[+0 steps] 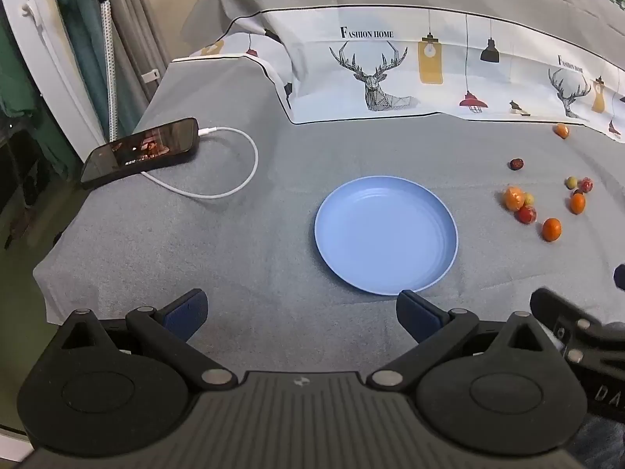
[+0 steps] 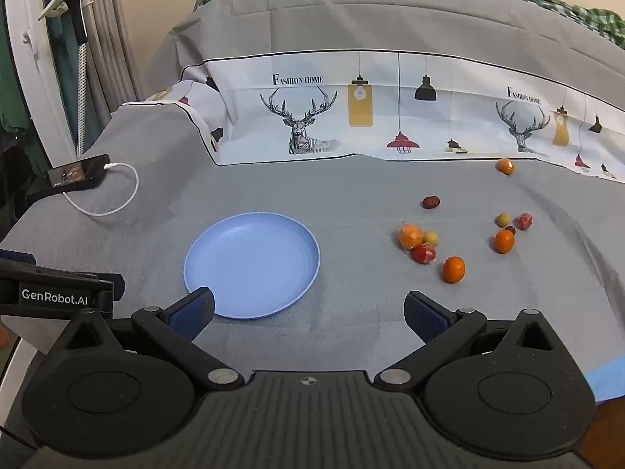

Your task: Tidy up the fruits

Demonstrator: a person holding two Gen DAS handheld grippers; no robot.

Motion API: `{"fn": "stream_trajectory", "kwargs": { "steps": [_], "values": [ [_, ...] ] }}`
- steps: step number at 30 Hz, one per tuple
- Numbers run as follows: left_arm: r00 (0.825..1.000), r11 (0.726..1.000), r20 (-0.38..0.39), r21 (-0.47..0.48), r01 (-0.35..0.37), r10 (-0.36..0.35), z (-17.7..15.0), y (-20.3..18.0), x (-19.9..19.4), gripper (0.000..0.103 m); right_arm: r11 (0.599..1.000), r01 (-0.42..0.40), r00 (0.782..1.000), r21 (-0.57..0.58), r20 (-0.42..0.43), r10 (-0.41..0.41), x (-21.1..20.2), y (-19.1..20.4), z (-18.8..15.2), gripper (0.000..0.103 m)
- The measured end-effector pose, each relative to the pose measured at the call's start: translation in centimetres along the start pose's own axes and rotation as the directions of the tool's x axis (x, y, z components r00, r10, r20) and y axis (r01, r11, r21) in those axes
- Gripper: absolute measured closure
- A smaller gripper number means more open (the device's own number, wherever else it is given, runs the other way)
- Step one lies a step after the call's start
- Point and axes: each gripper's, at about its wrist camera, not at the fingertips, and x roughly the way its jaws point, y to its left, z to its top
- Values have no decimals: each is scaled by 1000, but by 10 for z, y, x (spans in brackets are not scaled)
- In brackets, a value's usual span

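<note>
The left claw (image 1: 300, 312) stands wide open and holds nothing, its blue-padded fingers spread over bare grey cloth just short of the blue plate (image 1: 437, 211); the right-hand finger's tip meets the plate's near rim in the picture. The right claw (image 2: 308, 312) is likewise spread wide and empty, its left-hand finger overlapping the plate's (image 2: 300, 234) near edge, its other finger over cloth to the right of the plate. The plate has nothing in it.

All the fruits lie to the right of the plate on the grey bed cover (image 2: 351, 332) — none touch it. Nearest the plate is a tight cluster: a wrapped orange (image 2: 410, 236), a small yellowish fruit (image 2: 431, 238) and a red wrapped one (image 2: 424, 253), with a kumquat (image 2: 453, 269) just beside them. Farther right sit another kumquat (image 2: 504, 241), a yellow-green fruit (image 2: 503, 219) and a red one (image 2: 523, 221). A dark red jujube-like fruit (image 2: 431, 202) lies alone beyond the cluster, and one orange fruit (image 2: 505, 166) rests by the deer-print cloth (image 2: 304, 125).

Well left of the plate, a phone (image 1: 140, 150) lies with a white charging cable (image 1: 234, 191) looped beside it.
</note>
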Motion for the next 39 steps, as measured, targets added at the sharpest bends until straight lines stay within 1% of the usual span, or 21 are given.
{"fn": "stream_trajectory", "kwargs": {
  "steps": [4,5,10,12,26,35,39],
  "values": [
    [1000,1000,-5,-1,8,-8,0,-1,1,0,1000,-1,1000,-4,-1,1,5,-1,4,1],
    [1000,1000,-5,1,8,-8,0,-1,0,0,1000,-4,1000,-2,0,4,3,-7,4,1],
    [1000,1000,-4,9,-1,2,-2,-2,0,0,1000,-3,1000,-4,-2,3,-3,10,-4,1],
    [1000,1000,-6,6,2,-1,-1,-2,0,0,1000,-7,1000,-6,0,7,0,3,-2,1],
    [1000,1000,-6,6,0,0,-2,-1,0,0,1000,-4,1000,-2,-2,4,2,5,-3,1],
    [999,1000,-34,3,11,-11,-2,0,5,0,1000,-12,1000,-4,-9,12,4,7,-4,1],
    [999,1000,-43,5,-5,5,-1,-1,8,0,1000,-20,1000,-2,-6,20,7,7,-4,1]
  ]
}}
